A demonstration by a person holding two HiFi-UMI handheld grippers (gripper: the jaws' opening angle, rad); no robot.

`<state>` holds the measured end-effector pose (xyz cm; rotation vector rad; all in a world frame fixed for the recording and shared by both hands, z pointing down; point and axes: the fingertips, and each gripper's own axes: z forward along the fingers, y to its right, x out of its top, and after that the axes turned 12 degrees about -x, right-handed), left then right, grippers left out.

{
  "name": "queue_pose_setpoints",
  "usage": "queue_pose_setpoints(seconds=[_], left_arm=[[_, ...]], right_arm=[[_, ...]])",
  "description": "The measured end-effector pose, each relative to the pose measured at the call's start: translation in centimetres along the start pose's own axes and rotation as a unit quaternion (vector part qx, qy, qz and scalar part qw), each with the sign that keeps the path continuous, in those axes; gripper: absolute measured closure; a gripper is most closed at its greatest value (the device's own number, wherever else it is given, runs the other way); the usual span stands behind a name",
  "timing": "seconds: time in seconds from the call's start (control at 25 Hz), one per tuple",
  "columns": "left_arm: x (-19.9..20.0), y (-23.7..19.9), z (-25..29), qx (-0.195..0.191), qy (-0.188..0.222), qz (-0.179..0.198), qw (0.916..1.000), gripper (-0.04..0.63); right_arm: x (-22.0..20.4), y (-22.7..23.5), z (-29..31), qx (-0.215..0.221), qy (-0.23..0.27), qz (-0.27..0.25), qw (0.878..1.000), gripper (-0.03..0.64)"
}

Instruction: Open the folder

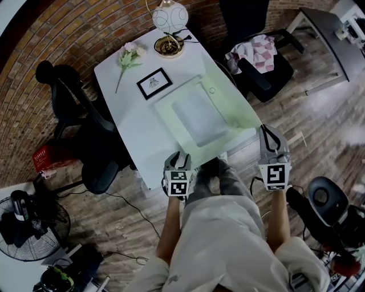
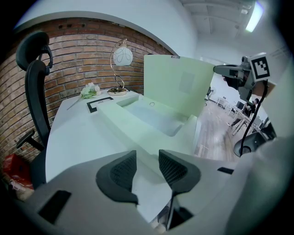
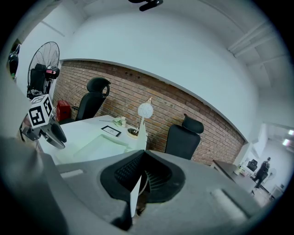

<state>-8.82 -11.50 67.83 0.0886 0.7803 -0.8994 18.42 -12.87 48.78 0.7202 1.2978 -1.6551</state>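
1. Folder (image 1: pixel 197 117) lies pale green on the white table (image 1: pixel 131 125) straight ahead of us. Its back is flat and its cover (image 2: pixel 177 87) is raised nearly upright on our right.
2. Our left gripper (image 1: pixel 178 157) hovers at the table's near edge, tipped downward, jaws apart and holding nothing. We judge it should press the back flat.
3. Our right gripper (image 1: pixel 267 132) is clamped on the cover's free edge, pointing slightly downward. We should swing the cover outward around its hinge, without tugging.
4. Beyond stand a framed card (image 1: pixel 154 82), flowers (image 1: pixel 130 55) and a lamp (image 1: pixel 169 16).
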Motion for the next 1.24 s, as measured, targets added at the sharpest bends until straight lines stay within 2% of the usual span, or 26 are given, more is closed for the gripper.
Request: queue_pose_setpoints(seconds=[1.24], left_arm=[[-0.21, 0.15, -0.02, -0.001, -0.002, -0.006, 1.0, 0.442]], right_arm=[[0.16, 0.01, -0.01, -0.001, 0.0, -0.009, 1.0, 0.609]])
